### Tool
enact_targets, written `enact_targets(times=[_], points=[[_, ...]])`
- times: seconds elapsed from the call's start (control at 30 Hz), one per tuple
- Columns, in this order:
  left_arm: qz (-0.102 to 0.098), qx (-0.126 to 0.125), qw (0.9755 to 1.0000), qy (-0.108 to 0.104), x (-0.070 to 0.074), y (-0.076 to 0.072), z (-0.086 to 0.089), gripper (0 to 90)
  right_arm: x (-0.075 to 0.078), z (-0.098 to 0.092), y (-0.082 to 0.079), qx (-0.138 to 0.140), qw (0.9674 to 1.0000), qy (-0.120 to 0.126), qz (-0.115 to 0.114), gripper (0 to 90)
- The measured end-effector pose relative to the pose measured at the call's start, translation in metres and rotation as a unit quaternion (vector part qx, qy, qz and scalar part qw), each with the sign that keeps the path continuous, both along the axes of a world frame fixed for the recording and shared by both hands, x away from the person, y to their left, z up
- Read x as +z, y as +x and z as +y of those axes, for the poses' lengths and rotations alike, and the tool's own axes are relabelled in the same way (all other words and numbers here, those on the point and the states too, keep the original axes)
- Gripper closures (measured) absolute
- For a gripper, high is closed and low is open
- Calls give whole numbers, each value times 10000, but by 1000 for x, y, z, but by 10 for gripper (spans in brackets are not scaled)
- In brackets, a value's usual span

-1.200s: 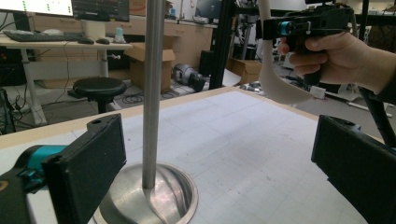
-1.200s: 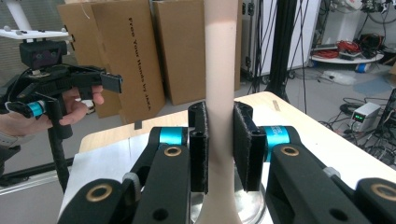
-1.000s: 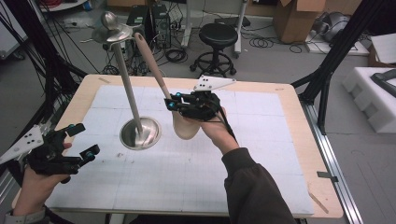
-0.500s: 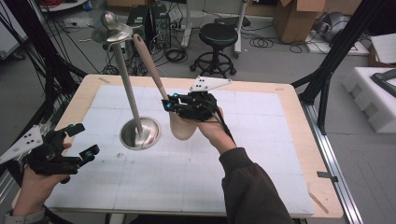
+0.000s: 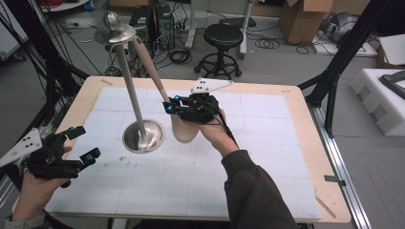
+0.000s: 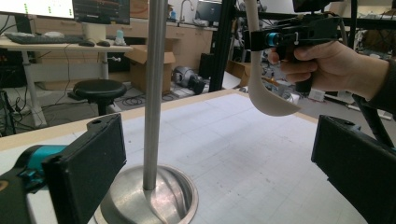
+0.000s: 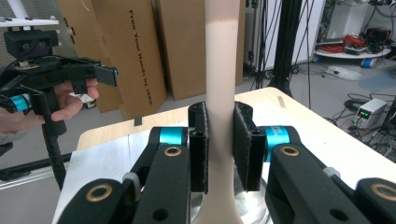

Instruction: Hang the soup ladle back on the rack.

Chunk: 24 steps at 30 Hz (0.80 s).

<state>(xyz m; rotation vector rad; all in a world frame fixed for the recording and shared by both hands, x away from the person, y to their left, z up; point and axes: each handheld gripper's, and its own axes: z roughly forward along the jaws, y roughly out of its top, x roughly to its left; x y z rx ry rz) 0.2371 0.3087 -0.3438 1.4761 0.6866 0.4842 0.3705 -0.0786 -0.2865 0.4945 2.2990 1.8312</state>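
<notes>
A beige ladle (image 5: 184, 131) hangs with its bowl just above the white mat, its long handle (image 7: 222, 70) tilted up and to the left. My right gripper (image 5: 169, 104) is shut on the handle low down, near the bowl; its pads (image 7: 198, 149) press on both sides. Just left of the bowl a steel stand (image 5: 143, 136) with a round base and a tall pole (image 6: 154, 93) carries a disc-shaped top. My left gripper (image 5: 86, 142) is held open and empty at the table's front left, aimed at the stand (image 6: 219, 172).
The white gridded mat (image 5: 267, 157) covers most of the wooden table. Behind the table a black stool (image 5: 224, 36), cables and cardboard boxes sit on the floor. Black frame legs stand at both sides.
The right gripper with the ladle has drifted slightly left, toward the stand. The left gripper has stayed where it was.
</notes>
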Motion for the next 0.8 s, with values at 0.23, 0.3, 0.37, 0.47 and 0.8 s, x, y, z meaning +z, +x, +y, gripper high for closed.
enact_targets(times=[0.23, 0.3, 0.37, 0.47, 0.8], points=[[4, 6, 10000, -7, -1, -1, 0, 34, -4, 6, 5, -9, 10000, -79, 26, 779], [9, 9, 10000, 7, -1, -1, 2, 34, -4, 7, 5, -8, 10000, -95, 24, 779], [22, 37, 10000, -51, -2, -1, 3, 34, -5, 11, 6, -20, 9999, -115, 16, 779], [13, 41, 10000, -44, -1, -2, 4, 34, -7, 17, 8, -32, 9999, -120, 15, 779], [21, 60, 10000, -47, -2, -3, 5, 34, -14, 33, 12, -147, 9997, -117, -142, 778]])
